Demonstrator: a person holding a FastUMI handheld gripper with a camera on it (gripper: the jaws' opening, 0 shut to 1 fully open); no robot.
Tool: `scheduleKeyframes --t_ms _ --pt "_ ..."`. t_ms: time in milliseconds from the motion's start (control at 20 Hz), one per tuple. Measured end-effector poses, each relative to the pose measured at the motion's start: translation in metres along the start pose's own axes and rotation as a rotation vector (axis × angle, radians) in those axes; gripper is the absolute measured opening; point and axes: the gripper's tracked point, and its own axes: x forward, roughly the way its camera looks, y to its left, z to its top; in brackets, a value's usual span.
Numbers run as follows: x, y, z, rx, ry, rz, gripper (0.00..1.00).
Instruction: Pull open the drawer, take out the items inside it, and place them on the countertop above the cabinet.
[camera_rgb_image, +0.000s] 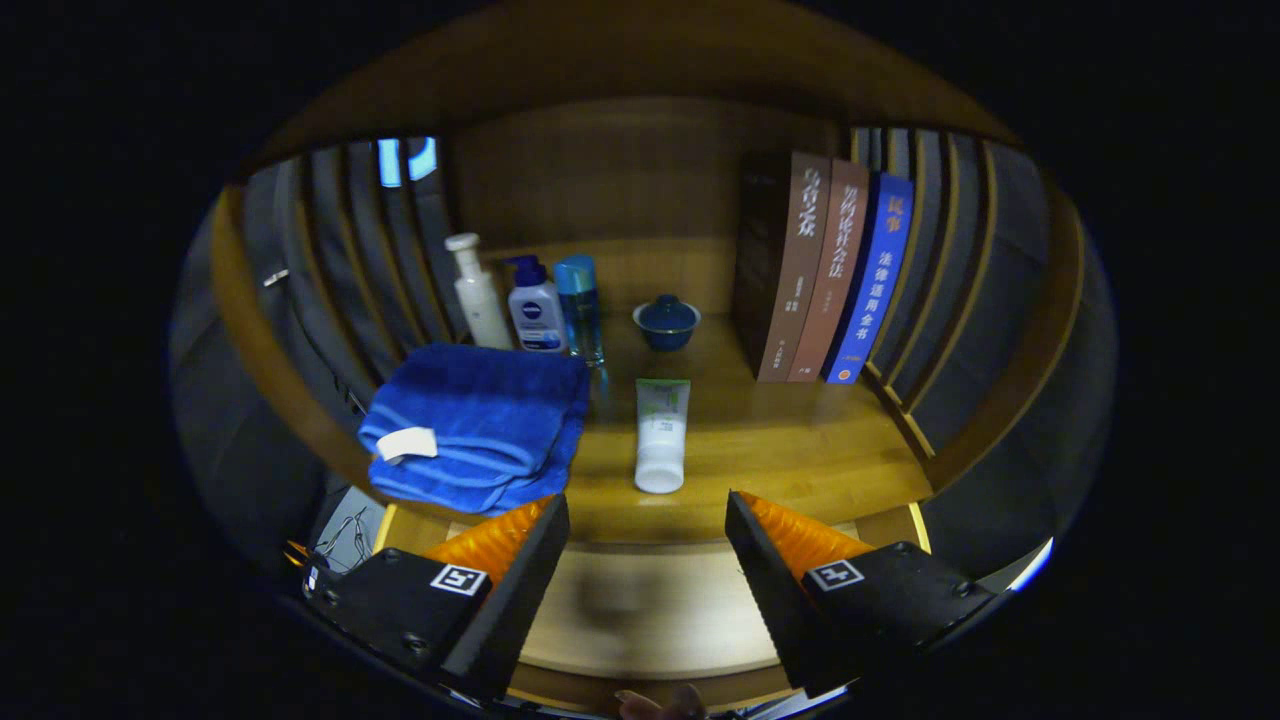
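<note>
**Gripper spread wide over the open drawer, tube lying on the countertop**

The gripper has its two fingers set far apart, with nothing between them and nothing in its grasp. Beneath and between the fingers lies the pale wooden bottom of the pulled-out drawer; whether anything is left in it cannot be told from the part that shows.

Just beyond the fingers, at twelve o'clock, begins the wooden countertop. A white tube with a green band lies flat on it, its cap end nearest the fingers, its length running straight away from them. At ten o'clock from the gripper sits a folded blue towel bearing a white tag, close to the countertop's front edge and near the tube's left side without touching it.

Farther back, behind the towel, three bottles stand upright in a row: a white pump bottle, a white bottle with a dark blue pump, and a clear blue bottle. Past the tube at twelve o'clock is a small dark blue lidded bowl. At one o'clock several books stand upright, side by side and touching, against the slatted right wall.
</note>
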Motion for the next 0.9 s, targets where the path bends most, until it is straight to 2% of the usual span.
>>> scheduleKeyframes --t_ms 200,400,600,900 --pt "-0.079 0.009 -0.014 -0.015 -0.227 0.011 1.00" --pt "-0.134 0.006 -0.050 0.036 -0.412 0.014 1.00" --pt "-0.143 -0.001 -0.106 0.021 -0.424 0.003 1.00" --pt "-0.119 -0.006 -0.183 0.048 -0.364 -0.010 1.00"
